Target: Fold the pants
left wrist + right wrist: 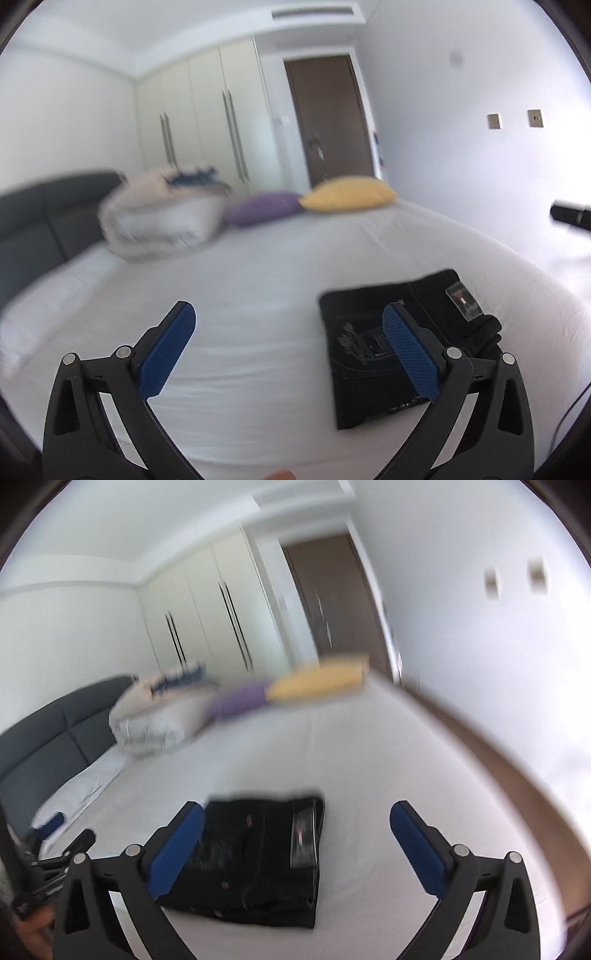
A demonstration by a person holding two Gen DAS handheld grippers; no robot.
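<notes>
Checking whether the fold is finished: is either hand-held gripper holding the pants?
No: the black pants lie folded on the white bed, and the right hand-held gripper is open and empty.

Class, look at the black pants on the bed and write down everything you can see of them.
The black pants are folded into a compact, roughly rectangular bundle of dark, denim-like cloth. A pale printed design shows on the top layer, a clear tag with red marks lies near one corner, and light stitching runs along a hem. They lie flat on the white sheet, near the bed's edge. Nothing grips them: both grippers stand open above them, apart from the cloth.
</notes>
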